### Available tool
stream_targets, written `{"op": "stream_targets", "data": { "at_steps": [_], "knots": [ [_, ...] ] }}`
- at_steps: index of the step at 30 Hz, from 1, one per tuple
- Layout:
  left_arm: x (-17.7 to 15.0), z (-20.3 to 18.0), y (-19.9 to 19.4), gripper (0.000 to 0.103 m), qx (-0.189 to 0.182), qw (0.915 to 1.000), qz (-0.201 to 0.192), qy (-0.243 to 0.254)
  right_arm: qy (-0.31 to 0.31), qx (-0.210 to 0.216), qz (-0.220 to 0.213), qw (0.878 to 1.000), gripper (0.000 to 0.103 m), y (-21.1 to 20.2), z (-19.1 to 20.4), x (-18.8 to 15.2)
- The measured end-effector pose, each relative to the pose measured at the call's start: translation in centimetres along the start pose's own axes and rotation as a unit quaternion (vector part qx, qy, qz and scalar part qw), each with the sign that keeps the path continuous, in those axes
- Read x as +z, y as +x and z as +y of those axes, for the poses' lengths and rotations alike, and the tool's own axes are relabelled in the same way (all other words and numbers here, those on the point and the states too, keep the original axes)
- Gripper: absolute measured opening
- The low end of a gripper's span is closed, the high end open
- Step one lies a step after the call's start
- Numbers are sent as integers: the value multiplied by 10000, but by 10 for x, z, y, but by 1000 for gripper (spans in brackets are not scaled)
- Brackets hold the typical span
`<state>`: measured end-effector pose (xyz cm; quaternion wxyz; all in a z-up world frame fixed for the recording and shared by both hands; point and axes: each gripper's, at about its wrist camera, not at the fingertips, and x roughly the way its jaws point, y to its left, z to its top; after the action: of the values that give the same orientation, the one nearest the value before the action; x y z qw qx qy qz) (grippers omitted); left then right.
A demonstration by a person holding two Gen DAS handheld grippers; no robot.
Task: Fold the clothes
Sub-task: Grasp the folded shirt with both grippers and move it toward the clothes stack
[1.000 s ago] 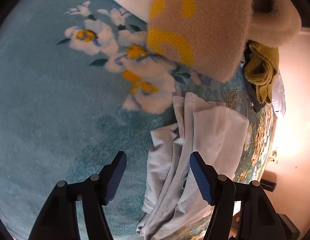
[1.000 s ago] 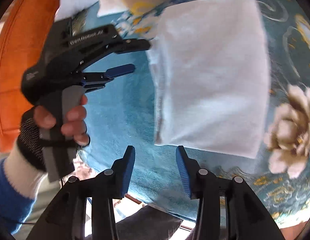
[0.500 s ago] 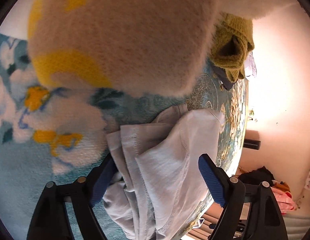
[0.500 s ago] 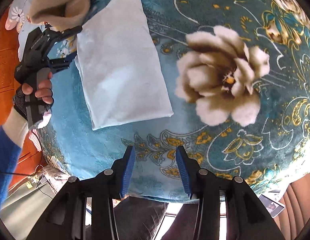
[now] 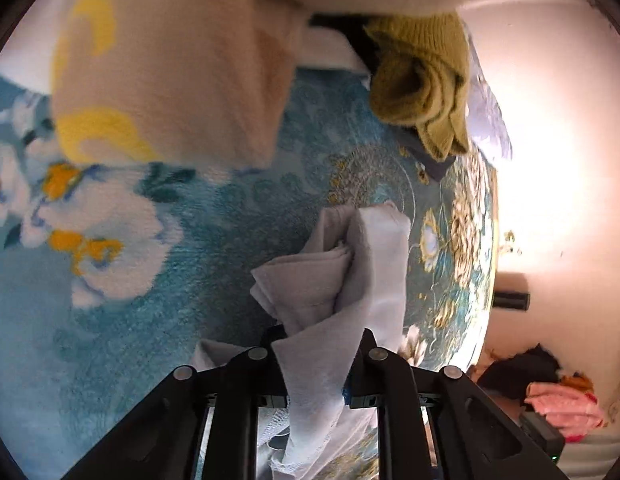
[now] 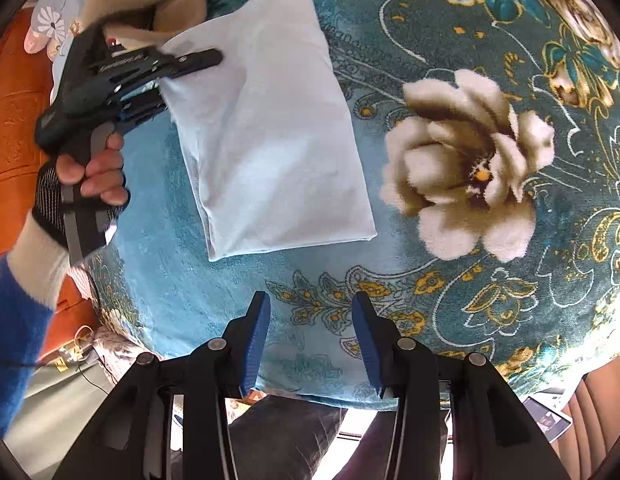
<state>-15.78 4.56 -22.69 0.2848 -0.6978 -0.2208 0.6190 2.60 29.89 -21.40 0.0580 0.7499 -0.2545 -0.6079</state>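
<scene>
A folded white garment (image 6: 270, 140) lies on the teal floral blanket (image 6: 430, 60). In the right wrist view, my left gripper (image 6: 182, 80), held by a gloved hand (image 6: 94, 168), grips the garment's left edge. In the left wrist view the white garment (image 5: 350, 280) is bunched and lifted between the jaws of my left gripper (image 5: 318, 344), which are closing with the cloth pinched between them. My right gripper (image 6: 310, 320) hovers open over the blanket's near edge, below the garment, with nothing between its fingers.
A beige sweater with yellow marks (image 5: 170, 80) and an olive knitted piece (image 5: 426, 80) lie at the far end of the blanket (image 5: 190, 240). Pink clothes (image 5: 562, 404) lie on the floor. An orange wooden board (image 6: 14, 92) stands at the left.
My left gripper moved in over the garment's edge, closed on it and raised it into a bunch. The right gripper drew back from the garment, now showing the brown flower.
</scene>
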Motion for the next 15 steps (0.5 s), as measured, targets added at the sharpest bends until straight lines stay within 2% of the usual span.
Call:
{"op": "stream_targets", "data": {
  "at_steps": [2,3,5,7,10,13,15],
  "knots": [
    [-14,24,-36,17,-120,9959,-642,-618,88,85,-77,9999,44,-1,-1,-1],
    [-22,38,-53,17,-147,9908,-958,-945,129,135,-109,9998,44,0,-2,-1],
    [-43,76,-86,17,-28,9738,-1529,-1683,220,244,-151,9993,44,5,-2,0],
    [-67,119,-111,17,138,9532,-1866,-2373,323,397,-163,9986,44,13,-2,2],
    [-103,175,-135,17,214,9256,-2020,-3194,477,699,-153,9963,44,29,3,9],
    [-132,201,-152,17,201,9099,-2146,-3543,578,998,-146,9932,45,47,12,21],
    [-147,207,-160,17,177,9069,-2201,-3589,656,1195,-138,9906,55,61,19,32]
  ]
}}
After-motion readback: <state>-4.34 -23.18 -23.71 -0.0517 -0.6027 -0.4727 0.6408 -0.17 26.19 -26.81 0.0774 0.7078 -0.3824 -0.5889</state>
